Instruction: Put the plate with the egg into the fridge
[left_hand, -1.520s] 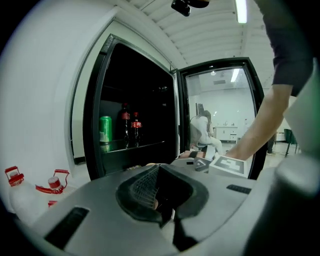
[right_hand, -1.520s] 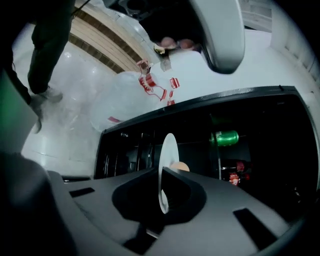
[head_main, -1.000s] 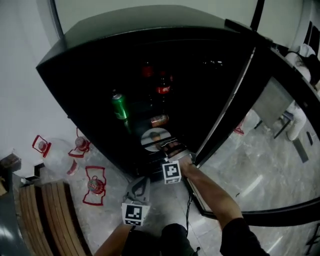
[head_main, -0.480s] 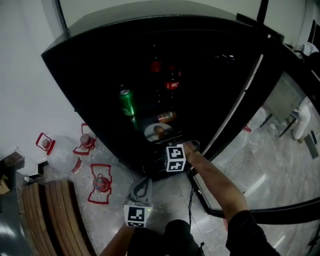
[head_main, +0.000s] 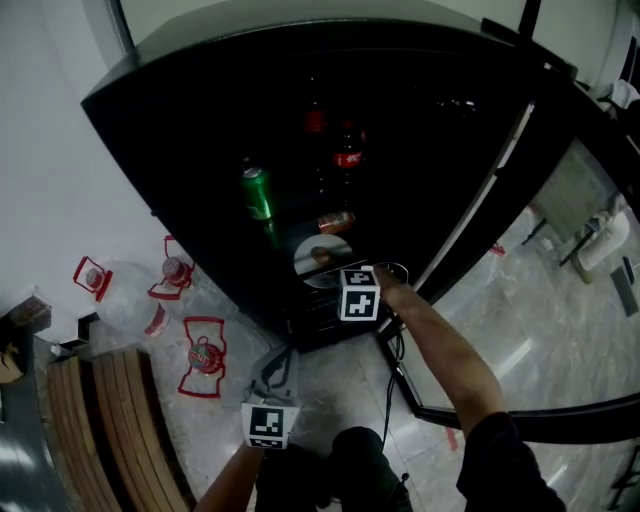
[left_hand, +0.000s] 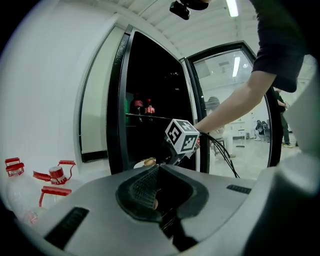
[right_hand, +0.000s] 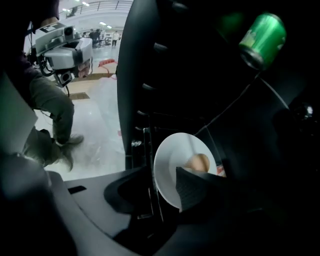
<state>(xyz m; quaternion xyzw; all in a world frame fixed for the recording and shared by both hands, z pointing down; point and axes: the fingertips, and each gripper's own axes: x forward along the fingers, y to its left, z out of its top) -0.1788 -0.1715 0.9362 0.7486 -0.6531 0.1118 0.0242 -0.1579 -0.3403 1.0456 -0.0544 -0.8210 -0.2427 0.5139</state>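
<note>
I'm working in what looks like an open office or lab hall. A tall black glass-door fridge (head_main: 200, 90) is stocked with soda bottles (head_main: 348, 158) and a can (head_main: 257, 192). Big water jugs (head_main: 122, 306) stand on a polished stone floor (head_main: 530, 330) beside a slatted wooden bench (head_main: 110, 430), and strip lights (left_hand: 231, 7) run along the ceiling.

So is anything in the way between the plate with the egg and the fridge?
Nothing visible does. The plate with the egg already lies inside the open fridge, low down, near the green can. The right gripper has its fingers opening, with the plate's rim between them.
</note>
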